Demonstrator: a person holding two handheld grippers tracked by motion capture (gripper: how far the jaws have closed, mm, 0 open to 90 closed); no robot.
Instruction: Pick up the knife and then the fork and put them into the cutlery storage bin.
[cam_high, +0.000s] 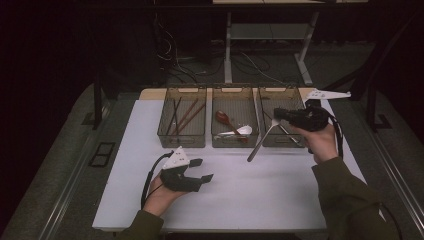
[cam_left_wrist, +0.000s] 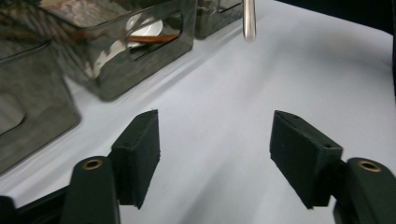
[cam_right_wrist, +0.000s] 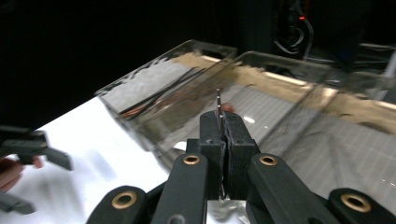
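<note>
**Fork held over the right bin, handle trailing toward us**

We hold a fork (cam_high: 265, 140) in the right gripper (cam_high: 280, 114), whose jaws are closed tight on it near the tine end. In the right gripper view the fork shows edge-on as a thin metal line pinched between the two pads (cam_right_wrist: 212, 135). The relation that counts is the fork's long axis: from the grip it slants down and toward our side of the desk (cam_high: 225, 200), so the handle end hangs out past the near wall of the right bin (cam_high: 281, 117), in front of the gap between that bin and the middle bin (cam_high: 235, 117). The tine end lies at the bin's left edge. To lay the fork in the right bin, we judge the handle must swing round until it lines up with the bin's length.

The left gripper (cam_high: 202, 170) is low over the bare desk, well apart from the fork, its jaws open with nothing between them. The right hand is plainly the nearer one. In the left gripper view the handle tip (cam_left_wrist: 249, 21) hangs at the top edge, its upper part cut off.

The tines themselves are hard to make out against the dark gripper. The smoky walls blur what already lies in the right bin. The middle bin holds spoons (cam_high: 235, 131), and the left bin (cam_high: 182, 117) holds chopsticks (cam_high: 185, 116).
</note>
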